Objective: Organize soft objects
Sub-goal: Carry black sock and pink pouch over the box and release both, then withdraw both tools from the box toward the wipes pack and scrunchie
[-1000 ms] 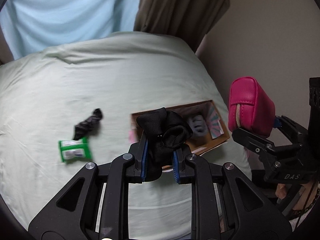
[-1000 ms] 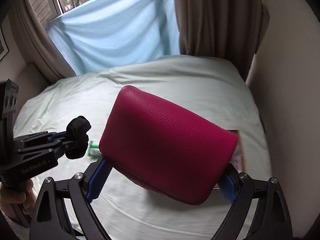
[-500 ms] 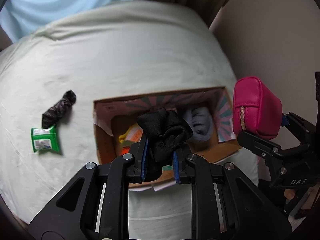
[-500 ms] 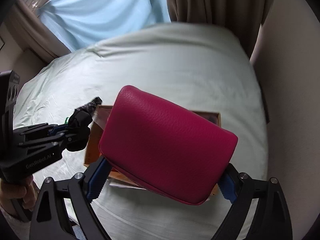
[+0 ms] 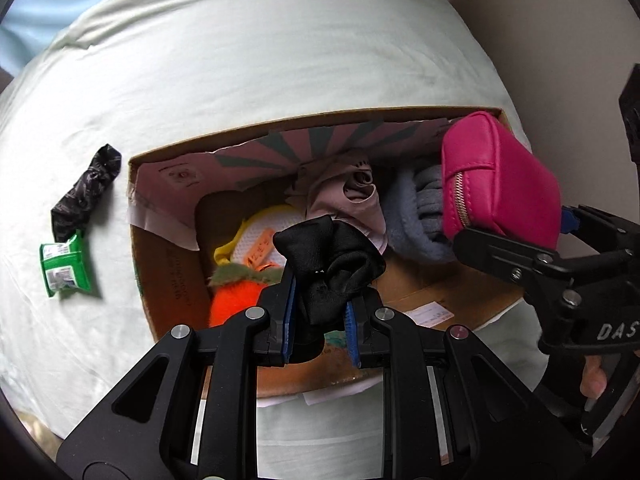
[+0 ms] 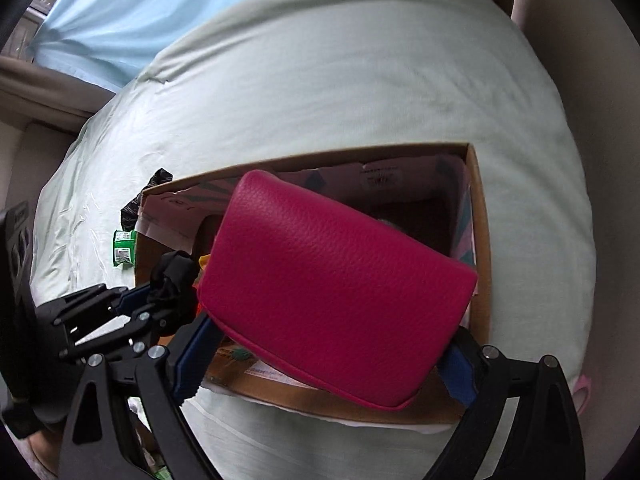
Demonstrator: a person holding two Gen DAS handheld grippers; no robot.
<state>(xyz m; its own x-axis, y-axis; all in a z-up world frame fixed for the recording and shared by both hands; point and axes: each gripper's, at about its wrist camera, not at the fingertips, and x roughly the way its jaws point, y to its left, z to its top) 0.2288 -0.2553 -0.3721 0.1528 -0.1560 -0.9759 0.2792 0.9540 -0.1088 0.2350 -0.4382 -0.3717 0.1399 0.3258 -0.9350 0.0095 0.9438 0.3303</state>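
Observation:
My left gripper is shut on a bunched black cloth and hangs over the left half of an open cardboard box on the bed. My right gripper is shut on a magenta leather pouch, held over the box's right half. In the left wrist view the pouch shows its zip side. Inside the box lie an orange plush toy, a yellow-edged white item, a pink garment and a grey-blue knit.
Left of the box on the pale green sheet lie a dark rolled cloth and a small green packet. A beige wall runs close along the bed's right side. A light blue curtain hangs behind.
Both grippers have come down and tilted toward the box, which now fills the middle of each view. The black cloth and the pouch stay gripped as before.

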